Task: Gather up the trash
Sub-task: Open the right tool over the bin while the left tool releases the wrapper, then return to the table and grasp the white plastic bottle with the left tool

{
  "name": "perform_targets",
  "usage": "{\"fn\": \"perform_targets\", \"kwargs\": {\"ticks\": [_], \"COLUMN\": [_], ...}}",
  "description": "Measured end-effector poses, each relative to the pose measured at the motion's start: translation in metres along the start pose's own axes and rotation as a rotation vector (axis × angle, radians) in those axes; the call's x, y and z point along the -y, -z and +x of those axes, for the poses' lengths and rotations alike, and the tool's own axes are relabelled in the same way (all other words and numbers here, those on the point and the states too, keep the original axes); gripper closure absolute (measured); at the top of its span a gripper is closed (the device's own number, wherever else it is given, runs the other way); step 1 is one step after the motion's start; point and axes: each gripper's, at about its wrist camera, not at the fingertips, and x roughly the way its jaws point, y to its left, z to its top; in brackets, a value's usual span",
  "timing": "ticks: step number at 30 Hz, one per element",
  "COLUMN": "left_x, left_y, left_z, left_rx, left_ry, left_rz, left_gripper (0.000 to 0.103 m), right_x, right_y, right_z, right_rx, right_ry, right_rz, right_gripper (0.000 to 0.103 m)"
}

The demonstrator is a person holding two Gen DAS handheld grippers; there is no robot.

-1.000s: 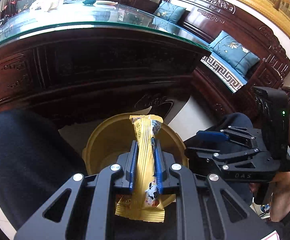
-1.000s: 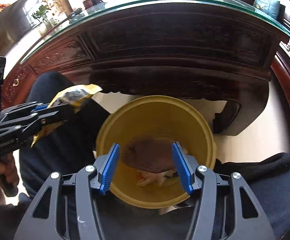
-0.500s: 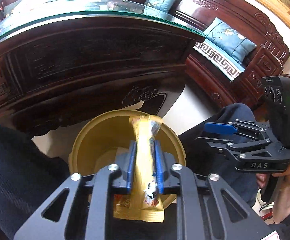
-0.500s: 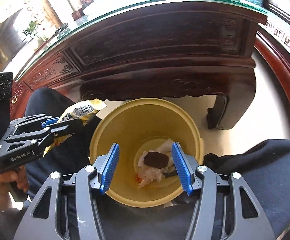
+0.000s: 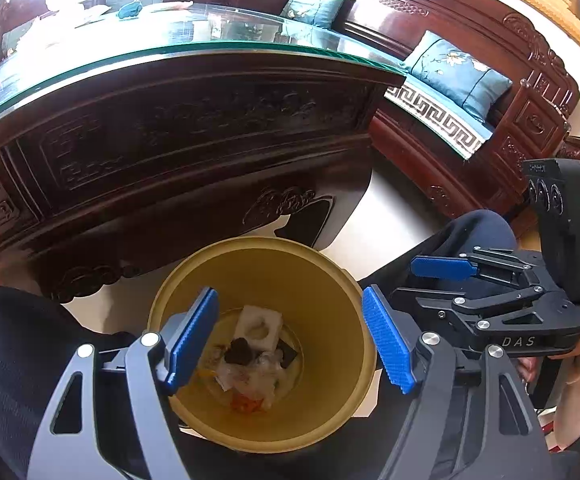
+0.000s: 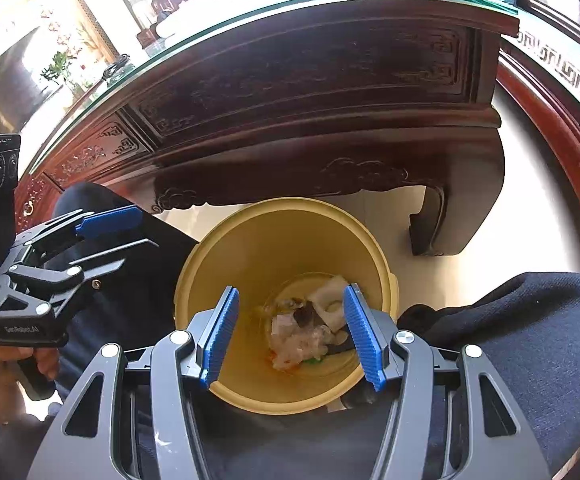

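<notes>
A yellow waste bin [image 5: 250, 244] [image 6: 290, 204] stands on the floor between a person's knees. At its bottom lies a trash pile [image 5: 250, 364] [image 6: 298, 336]: a white foam piece, dark lumps, crumpled white paper and orange scraps. My left gripper [image 5: 290, 296] [image 6: 130, 230] hangs over the bin's mouth; its jaws are opening and nothing is between them. My right gripper [image 6: 291, 291] [image 5: 442, 268] is also above the bin, open and empty. The yellow snack wrapper cannot be made out in the pile.
A dark carved wooden table [image 5: 170, 128] [image 6: 290, 80] with a glass top rises just behind the bin. A carved sofa with blue cushions [image 5: 458, 68] runs along the right. The person's dark trouser legs [image 5: 10, 360] [image 6: 530, 340] flank the bin.
The left gripper's jaws have spread apart and the yellow snack wrapper they held is gone from between them. Both grippers shifted to sit over the bin's mouth.
</notes>
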Motion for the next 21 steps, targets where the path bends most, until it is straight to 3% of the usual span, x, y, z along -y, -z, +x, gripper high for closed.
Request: {"fn": "perform_targets", "kwargs": {"ticks": [13,21], "left_x": [-0.019,-0.048], "left_y": [-0.012,-0.050], "left_z": [-0.008,-0.041], "left_rx": [0.037,0.148], "left_ry": [-0.035,-0.111], "left_rz": [-0.038,-0.056], "left_gripper": [0.030,0.029], "right_x": [-0.010,-0.032], "right_y": [-0.017,-0.078], "right_z": [-0.005,-0.023], "right_rx": [0.020,0.114], "right_ry": [-0.027,-0.025], "right_rz": [-0.026,-0.124], "right_gripper": [0.049,0.049]}}
